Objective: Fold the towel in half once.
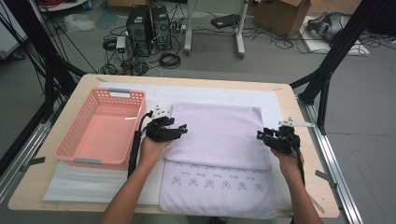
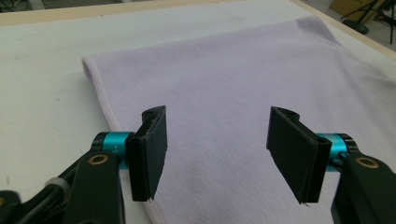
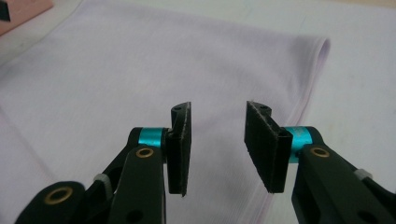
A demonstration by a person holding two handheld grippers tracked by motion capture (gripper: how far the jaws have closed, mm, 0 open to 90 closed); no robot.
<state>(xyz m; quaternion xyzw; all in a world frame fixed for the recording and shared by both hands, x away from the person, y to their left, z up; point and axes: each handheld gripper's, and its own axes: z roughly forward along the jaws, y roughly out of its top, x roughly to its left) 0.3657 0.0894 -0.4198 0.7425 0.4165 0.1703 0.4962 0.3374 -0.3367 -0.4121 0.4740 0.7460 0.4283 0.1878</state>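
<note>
A lilac towel (image 1: 217,135) lies folded on the white mat, its upper layer turned over a lower part printed with small blue figures. My left gripper (image 1: 185,129) hovers at the towel's left edge, jaws open and empty. Seen along the left gripper (image 2: 218,112), the towel (image 2: 224,70) spreads out beneath the parted jaws. My right gripper (image 1: 258,135) is at the towel's right edge, also open. In the right gripper view the right gripper (image 3: 218,106) has the towel (image 3: 140,60) under its jaws, with the folded hem off to the right, and nothing between the pads.
A pink plastic basket (image 1: 70,144) stands empty on the table's left side, close to my left hand; its corner (image 3: 18,11) appears far off in the right gripper view. The white mat (image 1: 70,182) covers most of the wooden table (image 1: 308,140). Computers, cables and boxes sit on the floor beyond.
</note>
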